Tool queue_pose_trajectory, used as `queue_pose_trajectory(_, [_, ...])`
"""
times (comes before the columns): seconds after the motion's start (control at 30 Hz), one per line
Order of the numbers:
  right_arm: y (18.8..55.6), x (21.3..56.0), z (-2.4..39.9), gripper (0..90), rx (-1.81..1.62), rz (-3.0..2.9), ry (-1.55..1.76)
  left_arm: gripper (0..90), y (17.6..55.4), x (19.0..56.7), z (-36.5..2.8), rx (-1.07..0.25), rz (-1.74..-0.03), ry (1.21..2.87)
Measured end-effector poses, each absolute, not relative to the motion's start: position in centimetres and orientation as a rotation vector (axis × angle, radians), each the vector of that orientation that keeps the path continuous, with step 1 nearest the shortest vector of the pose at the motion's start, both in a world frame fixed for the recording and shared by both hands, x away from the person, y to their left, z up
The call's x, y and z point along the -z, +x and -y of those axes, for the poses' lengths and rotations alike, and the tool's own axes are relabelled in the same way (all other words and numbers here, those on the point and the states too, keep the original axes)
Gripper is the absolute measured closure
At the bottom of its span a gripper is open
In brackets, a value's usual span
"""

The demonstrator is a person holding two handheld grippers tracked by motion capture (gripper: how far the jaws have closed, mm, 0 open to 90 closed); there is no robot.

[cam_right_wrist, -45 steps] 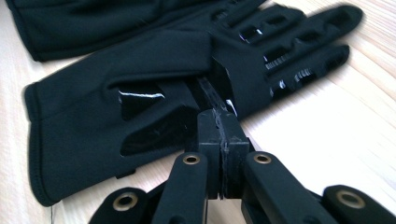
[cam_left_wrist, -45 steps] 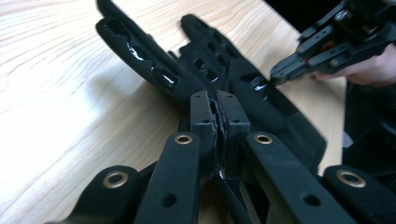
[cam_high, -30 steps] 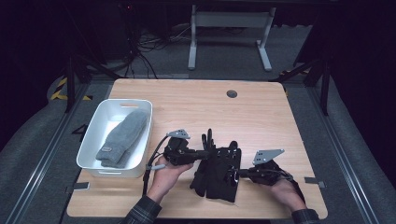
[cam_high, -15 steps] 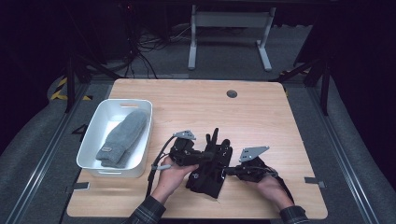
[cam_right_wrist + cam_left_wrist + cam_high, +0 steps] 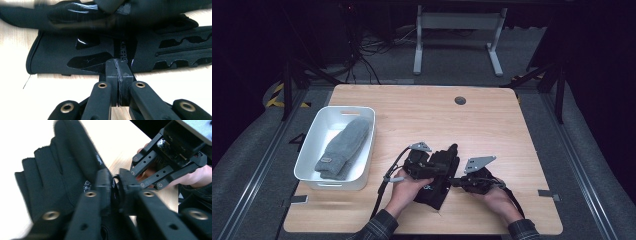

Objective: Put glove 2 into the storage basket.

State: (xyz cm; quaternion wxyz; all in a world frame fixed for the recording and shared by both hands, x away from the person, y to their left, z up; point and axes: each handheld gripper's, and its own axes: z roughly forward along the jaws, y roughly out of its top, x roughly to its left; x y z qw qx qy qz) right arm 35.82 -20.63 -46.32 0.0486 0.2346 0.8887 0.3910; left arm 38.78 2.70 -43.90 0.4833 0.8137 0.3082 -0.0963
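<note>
Moved: both claws drew nearer together over the black glove [image 5: 438, 177]; left jaws have just been opening.
High view: glove lies near-centre on tabletop [image 5: 492, 120].
Left claw [image 5: 116, 185]: slightly apart, glove fabric between.
Right claw [image 5: 117, 68]: together, tips at glove's edge.

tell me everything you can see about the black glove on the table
The black glove lies flat on the wooden table near the person's edge, fingers pointing away. It looks like soft fabric with glossy grip patches and small white print. The right gripper has its jaws shut at the glove's side edge. The left gripper is over it, jaws slightly apart, having just been opening.
</note>
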Motion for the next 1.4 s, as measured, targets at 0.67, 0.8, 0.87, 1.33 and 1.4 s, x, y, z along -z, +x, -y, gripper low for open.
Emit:
queue_pose_trajectory(0.67, [37.3, 45.3, 28.9, 41.0, -1.128, -2.395, 1.011, 89.7, 36.0, 44.1, -1.4, 0.233, -0.607, 2.145])
queue_pose_trajectory(0.8, [37.8, 45.6, 30.5, 32.8, -1.104, -2.323, 1.091, 89.8, 35.6, 44.7, -0.3, 0.237, -0.590, 2.207])
queue_pose_trajectory(0.87, [38.0, 45.7, 31.0, 30.9, -1.091, -2.308, 1.112, 89.8, 35.5, 45.0, -0.1, 0.237, -0.595, 2.230])
queue_pose_trajectory(1.33, [38.4, 46.4, 31.1, 22.9, -0.998, -2.282, 1.135, 89.9, 35.7, 44.8, -1.9, 0.140, -0.624, 2.333])
queue_pose_trajectory(1.4, [38.4, 46.5, 31.1, 22.9, -0.990, -2.281, 1.139, 89.9, 35.8, 44.7, -2.5, 0.106, -0.639, 2.352])
